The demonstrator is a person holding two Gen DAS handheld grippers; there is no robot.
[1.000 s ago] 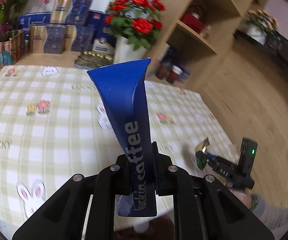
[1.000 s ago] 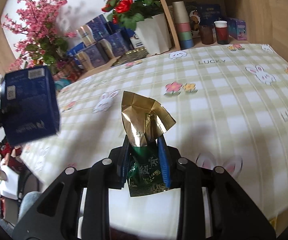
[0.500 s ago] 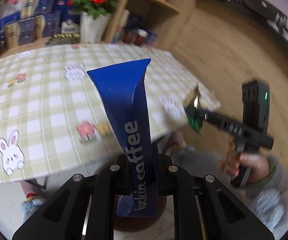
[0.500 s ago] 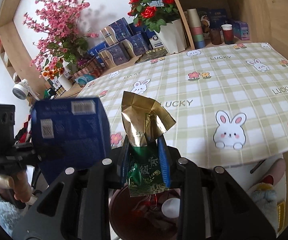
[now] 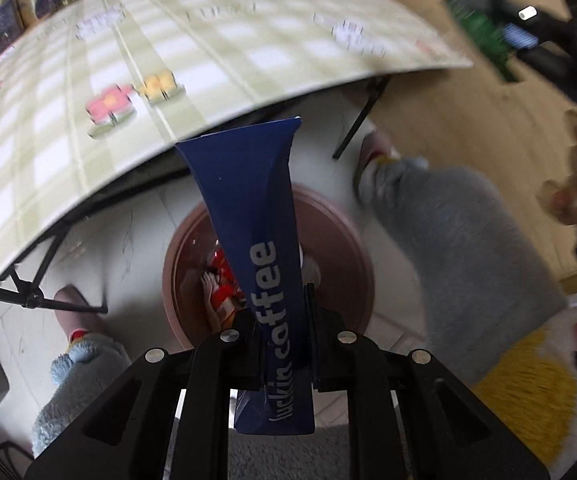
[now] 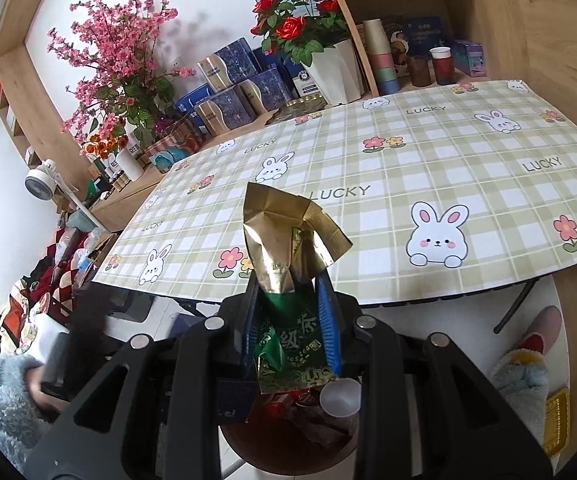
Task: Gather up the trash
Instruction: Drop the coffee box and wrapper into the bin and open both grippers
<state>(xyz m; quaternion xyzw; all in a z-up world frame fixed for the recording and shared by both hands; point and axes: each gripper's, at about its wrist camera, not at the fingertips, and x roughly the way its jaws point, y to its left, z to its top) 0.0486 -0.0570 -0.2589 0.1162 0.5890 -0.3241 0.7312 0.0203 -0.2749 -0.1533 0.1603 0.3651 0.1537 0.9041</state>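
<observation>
Left tongs (image 5: 284, 344) grip blue Luckin coffee sleeve (image 5: 256, 216) above brown bin (image 5: 340, 248), frame centre; right tongs (image 6: 292, 320) clamp green tea packet (image 6: 288, 280). Centre each over bin before release.

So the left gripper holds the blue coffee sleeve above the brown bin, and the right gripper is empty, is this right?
Not quite. The right gripper is not empty: the right wrist view shows it clamping a green and gold tea packet. The left gripper does hold the blue coffee sleeve above the brown bin.
</observation>
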